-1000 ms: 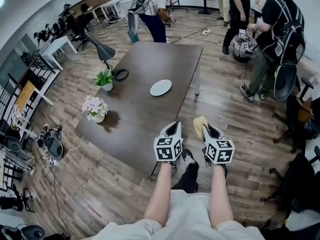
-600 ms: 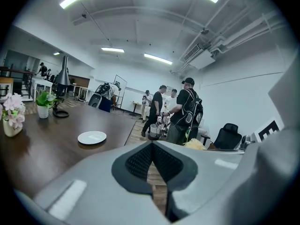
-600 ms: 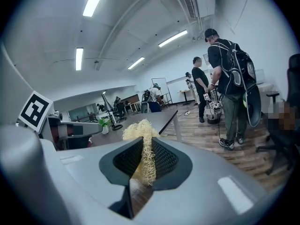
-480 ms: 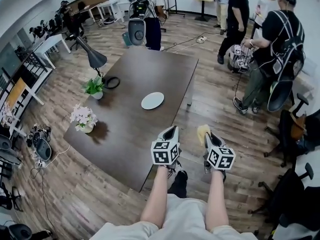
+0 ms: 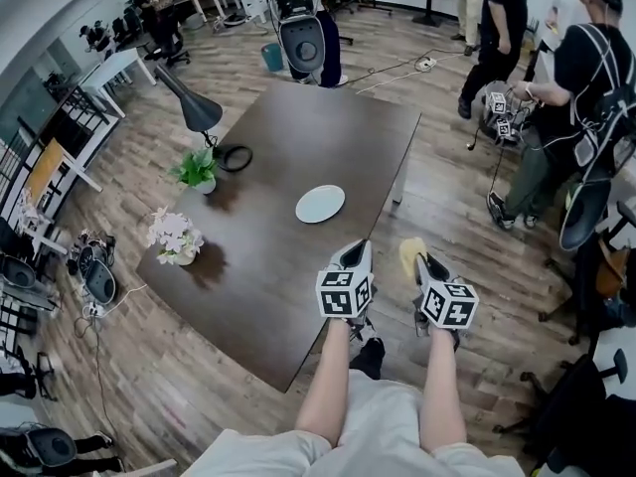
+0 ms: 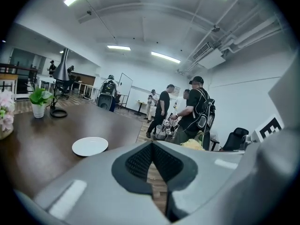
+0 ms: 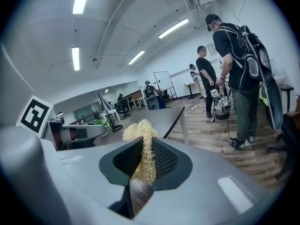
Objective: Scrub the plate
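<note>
The plate (image 5: 320,204) is a small round white disc, smooth and shallow, lying flat on the dark brown table (image 5: 298,137), which has a matte wood-grain top. In the left gripper view the plate (image 6: 90,146) sits ahead and to the left of my jaws, with bare tabletop all round it.

Both of my tongs are on the near side of the plate and well apart from it. My left tongs (image 5: 354,254) is the closer one, about over the table edge nearest the plate. My right tongs (image 5: 423,263) is farther out to the plate's right, over the plank floor.

My left tongs (image 6: 152,154) has grey, smooth plastic jaws with dark ribbed pads (image 6: 138,162), and the pads are closed tip against tip.

My right tongs (image 7: 143,159) is clamped narrowly on a scrubber (image 7: 140,142). This is a pale yellow wad of coarse, loose, tangled fibres, pinched thin between the ribbed pads and bulging out rounded above them. From the head view the scrubber (image 5: 410,252) shows as a yellow tuft at the jaw tips, pointing toward the plate but not touching it.
</note>
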The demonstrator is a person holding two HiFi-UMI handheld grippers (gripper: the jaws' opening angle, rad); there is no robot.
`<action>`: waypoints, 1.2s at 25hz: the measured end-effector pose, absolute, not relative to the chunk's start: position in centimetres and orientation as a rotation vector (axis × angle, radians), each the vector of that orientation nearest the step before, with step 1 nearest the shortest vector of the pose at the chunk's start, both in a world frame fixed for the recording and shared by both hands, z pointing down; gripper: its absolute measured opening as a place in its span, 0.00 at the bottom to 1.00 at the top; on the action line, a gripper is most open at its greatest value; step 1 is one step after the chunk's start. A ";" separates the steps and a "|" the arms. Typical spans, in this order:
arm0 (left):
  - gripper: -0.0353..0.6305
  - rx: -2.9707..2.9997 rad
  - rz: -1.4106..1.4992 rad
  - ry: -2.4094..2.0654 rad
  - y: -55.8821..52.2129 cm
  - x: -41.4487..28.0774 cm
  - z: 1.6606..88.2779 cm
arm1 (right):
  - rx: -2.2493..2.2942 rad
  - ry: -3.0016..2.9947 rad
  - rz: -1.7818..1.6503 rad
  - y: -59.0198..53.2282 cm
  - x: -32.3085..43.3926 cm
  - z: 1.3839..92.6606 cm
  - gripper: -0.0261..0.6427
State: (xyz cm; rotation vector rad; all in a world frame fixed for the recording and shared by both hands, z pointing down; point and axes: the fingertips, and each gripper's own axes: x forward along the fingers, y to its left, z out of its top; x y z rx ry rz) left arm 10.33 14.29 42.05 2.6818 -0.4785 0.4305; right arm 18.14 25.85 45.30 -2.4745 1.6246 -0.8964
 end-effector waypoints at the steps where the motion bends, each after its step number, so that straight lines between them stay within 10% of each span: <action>1: 0.06 2.684 0.424 -0.464 14.0 11.4 41.8 | -2.487 1.635 -0.898 25.6 18.7 45.2 0.16; 30: 0.06 2.562 0.457 -0.942 -7.7 9.1 44.7 | -2.315 2.138 -0.957 1.5 20.8 47.7 0.16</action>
